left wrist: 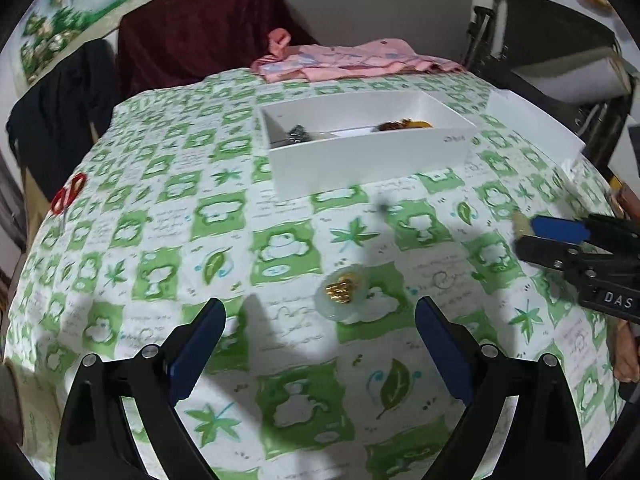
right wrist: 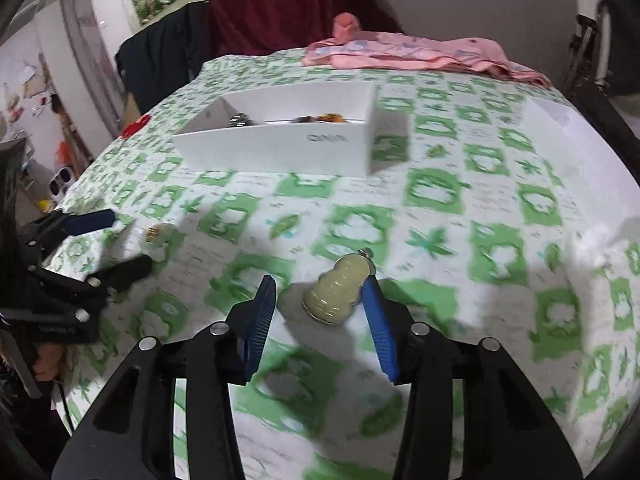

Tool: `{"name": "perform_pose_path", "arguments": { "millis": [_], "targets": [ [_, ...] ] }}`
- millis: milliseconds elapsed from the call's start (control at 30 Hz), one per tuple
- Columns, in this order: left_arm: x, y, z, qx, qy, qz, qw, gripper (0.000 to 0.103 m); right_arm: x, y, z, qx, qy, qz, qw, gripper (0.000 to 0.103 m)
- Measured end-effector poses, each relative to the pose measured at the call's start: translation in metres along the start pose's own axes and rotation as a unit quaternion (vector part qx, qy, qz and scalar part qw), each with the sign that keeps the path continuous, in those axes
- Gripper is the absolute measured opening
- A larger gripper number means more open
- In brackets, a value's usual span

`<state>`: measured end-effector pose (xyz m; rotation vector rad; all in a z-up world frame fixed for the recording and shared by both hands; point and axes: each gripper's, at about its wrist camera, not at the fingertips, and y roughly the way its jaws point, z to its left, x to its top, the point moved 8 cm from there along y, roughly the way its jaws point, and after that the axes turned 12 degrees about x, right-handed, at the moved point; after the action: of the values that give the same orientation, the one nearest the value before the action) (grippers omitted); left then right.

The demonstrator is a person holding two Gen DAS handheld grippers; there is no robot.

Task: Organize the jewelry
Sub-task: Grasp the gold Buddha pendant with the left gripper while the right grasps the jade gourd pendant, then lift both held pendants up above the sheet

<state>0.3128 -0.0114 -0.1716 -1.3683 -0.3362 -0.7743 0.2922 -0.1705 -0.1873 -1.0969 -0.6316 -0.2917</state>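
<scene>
left gripper (left wrist: 320, 320) wide above a gold trinket (left wrist: 341, 287); right gripper (right wrist: 320, 300) narrow, loosely around a pale gourd pendant (right wrist: 338, 290)

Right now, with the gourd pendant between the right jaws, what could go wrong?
The gourd pendant touches only one pad of the right gripper, with a gap at the other, so it may slip or roll. The gold piece on its pale disc lies ahead of the open left gripper, easily knocked.
</scene>
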Motion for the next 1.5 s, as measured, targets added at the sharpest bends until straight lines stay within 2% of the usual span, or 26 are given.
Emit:
{"name": "perform_pose_path", "arguments": {
  "millis": [133, 267, 367, 433, 500, 767, 833, 1067, 1300, 1500],
  "targets": [
    [0.003, 0.005, -0.006, -0.013, 0.008, 0.006, 0.9999, 0.088, 0.005, 0.006, 0.005, 0.012, -0.005, 0.003, 1.0, 0.044],
    [0.003, 0.011, -0.013, -0.033, 0.017, 0.018, 0.9992, 0.071, 0.005, 0.006, 0.005, 0.009, -0.002, 0.004, 1.0, 0.044],
    [0.007, 0.013, -0.018, -0.037, 0.025, 0.016, 0.9989, 0.063, 0.005, 0.008, 0.008, -0.002, -0.013, 0.009, 1.0, 0.045],
    [0.008, 0.011, -0.021, -0.049, 0.03, 0.013, 0.9983, 0.053, 0.005, 0.009, 0.008, -0.003, -0.016, 0.01, 1.0, 0.045],
    [0.007, 0.007, -0.024, -0.054, 0.034, 0.008, 0.9979, 0.026, 0.005, 0.009, 0.006, 0.002, -0.011, 0.008, 1.0, 0.045],
    [0.003, 0.001, -0.026, -0.053, 0.031, 0.004, 0.9981, 0.026, 0.002, 0.009, 0.008, -0.013, -0.023, 0.013, 1.0, 0.044],
    [0.004, 0.0, -0.025, -0.047, 0.025, 0.002, 0.9986, 0.026, 0.003, 0.01, 0.01, -0.021, -0.034, 0.015, 0.999, 0.028],
    [0.009, -0.005, -0.008, -0.041, -0.014, -0.011, 0.999, 0.026, 0.004, 0.006, 0.009, 0.0, -0.024, 0.003, 1.0, 0.028],
    [0.01, -0.009, -0.008, -0.032, -0.014, -0.02, 0.9992, 0.026, 0.008, -0.008, 0.011, 0.007, -0.025, -0.03, 0.999, 0.028],
    [0.004, -0.022, -0.007, -0.036, -0.039, -0.023, 0.9983, 0.026, 0.0, -0.022, 0.024, 0.015, -0.03, -0.046, 0.998, 0.028]
  ]
}}
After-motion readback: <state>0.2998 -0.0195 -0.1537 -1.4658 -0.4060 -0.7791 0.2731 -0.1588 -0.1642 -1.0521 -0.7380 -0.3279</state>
